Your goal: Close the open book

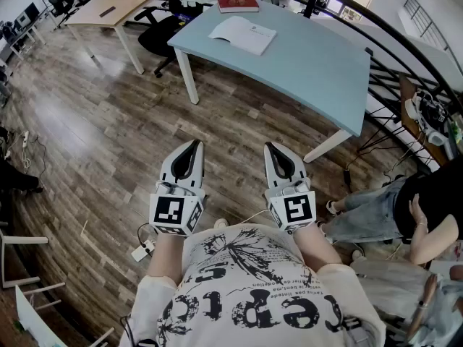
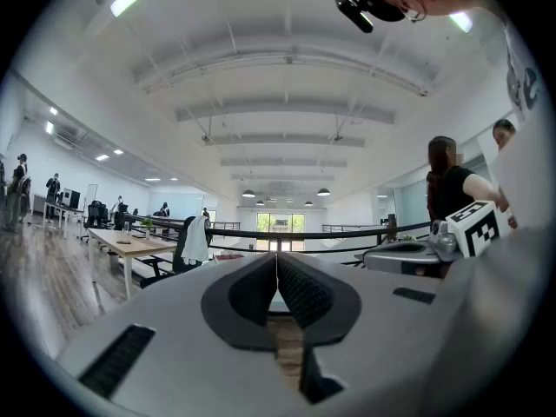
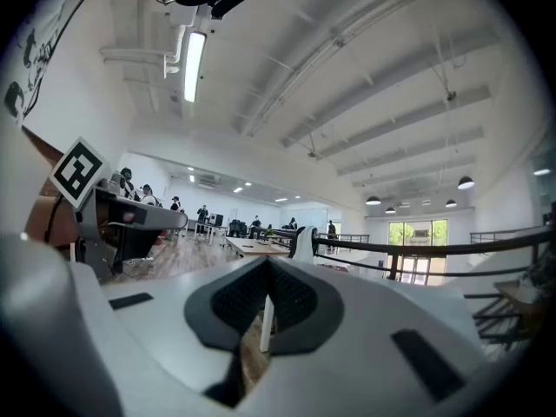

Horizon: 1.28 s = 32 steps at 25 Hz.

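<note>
The open book (image 1: 242,35) lies flat, white pages up, on the far part of the light blue table (image 1: 318,63), well ahead of both grippers. A closed red book (image 1: 238,5) rests at the table's far edge. I hold both grippers close to my body, level, over the wooden floor and pointing toward the table. The left gripper (image 1: 194,144) is shut with nothing between its pads, as the left gripper view confirms (image 2: 277,259). My right gripper (image 1: 271,147) stands beside it, its pads also meeting on nothing in the right gripper view (image 3: 267,263).
A wooden desk (image 1: 119,6) and a black office chair (image 1: 159,31) stand at the back left. A black railing (image 1: 405,56) runs behind the table. A person (image 1: 427,208) sits at the right. A power strip (image 1: 141,250) lies on the floor by my feet.
</note>
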{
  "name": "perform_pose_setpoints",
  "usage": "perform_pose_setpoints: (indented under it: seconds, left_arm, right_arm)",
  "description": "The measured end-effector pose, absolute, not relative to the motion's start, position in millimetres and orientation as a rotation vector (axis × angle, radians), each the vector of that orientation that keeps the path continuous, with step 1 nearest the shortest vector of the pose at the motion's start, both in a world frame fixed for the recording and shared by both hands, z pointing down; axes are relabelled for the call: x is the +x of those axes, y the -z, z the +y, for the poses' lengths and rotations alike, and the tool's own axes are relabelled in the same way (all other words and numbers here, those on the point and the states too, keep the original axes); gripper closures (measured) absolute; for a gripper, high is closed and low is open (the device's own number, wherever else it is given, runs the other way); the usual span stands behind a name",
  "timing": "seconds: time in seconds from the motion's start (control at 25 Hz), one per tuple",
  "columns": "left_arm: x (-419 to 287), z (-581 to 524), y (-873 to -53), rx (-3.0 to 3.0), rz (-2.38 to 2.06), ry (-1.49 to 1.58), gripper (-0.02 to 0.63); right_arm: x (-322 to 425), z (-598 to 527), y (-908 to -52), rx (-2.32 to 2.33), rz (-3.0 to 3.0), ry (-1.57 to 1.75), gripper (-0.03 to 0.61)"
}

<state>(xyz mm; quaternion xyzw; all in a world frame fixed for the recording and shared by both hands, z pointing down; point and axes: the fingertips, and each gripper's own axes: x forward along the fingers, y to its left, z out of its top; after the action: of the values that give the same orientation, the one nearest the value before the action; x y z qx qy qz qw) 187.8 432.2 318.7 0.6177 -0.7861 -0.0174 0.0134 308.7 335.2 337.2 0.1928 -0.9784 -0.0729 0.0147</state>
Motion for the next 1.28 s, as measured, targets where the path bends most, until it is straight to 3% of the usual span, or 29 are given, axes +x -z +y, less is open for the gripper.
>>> perform_pose_setpoints:
  seconds: [0.92,1.28]
  left_arm:
    - [100.8,432.1,-363.7,1.864,-2.347,0.075,0.594]
    - [47.3,377.9,-380.0,1.802,-2.348,0.061,0.594]
  right_arm:
    - [231.3,327.4,-372.1,0.666,-2.981,0.132,0.568]
    - [185.0,263.9,-380.7,0.682,-2.984,0.132,0.568]
